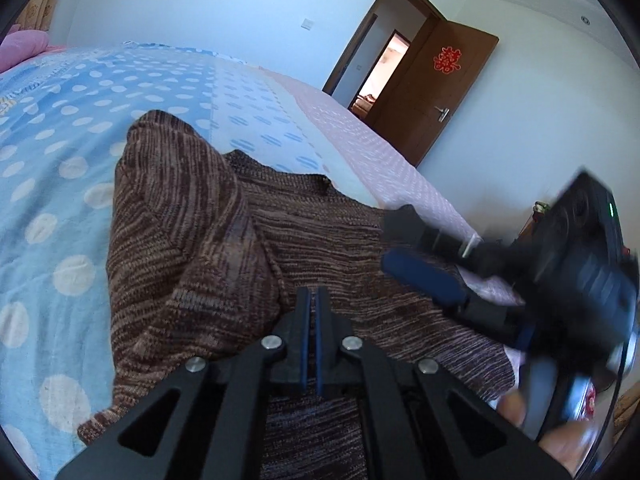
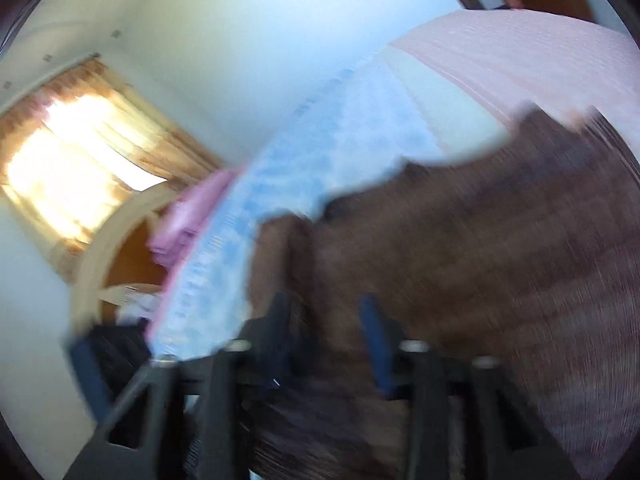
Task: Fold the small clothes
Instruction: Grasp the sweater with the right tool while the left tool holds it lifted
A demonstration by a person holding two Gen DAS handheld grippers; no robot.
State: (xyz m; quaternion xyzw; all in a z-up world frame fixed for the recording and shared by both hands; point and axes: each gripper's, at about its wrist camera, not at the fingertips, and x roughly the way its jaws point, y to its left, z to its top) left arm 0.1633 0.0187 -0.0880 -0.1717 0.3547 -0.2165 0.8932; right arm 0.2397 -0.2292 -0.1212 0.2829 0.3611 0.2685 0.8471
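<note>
A brown striped knit garment (image 1: 240,248) lies on the bed, one part folded over its left side. My left gripper (image 1: 313,300) is shut, its tips over the garment's near edge; I cannot tell whether cloth is pinched. My right gripper (image 1: 404,240) shows at the right of the left wrist view, jaws apart, over the garment's right edge. In the blurred right wrist view, the right gripper (image 2: 326,316) is open with the brown garment (image 2: 460,248) right in front of it and between the fingers.
The bed has a blue polka-dot cover (image 1: 60,168) and a pink sheet (image 1: 360,140) along its right edge. A pink pillow (image 1: 20,48) lies at the far left. An open brown door (image 1: 444,92) stands beyond. A curtained window (image 2: 68,160) shows in the right wrist view.
</note>
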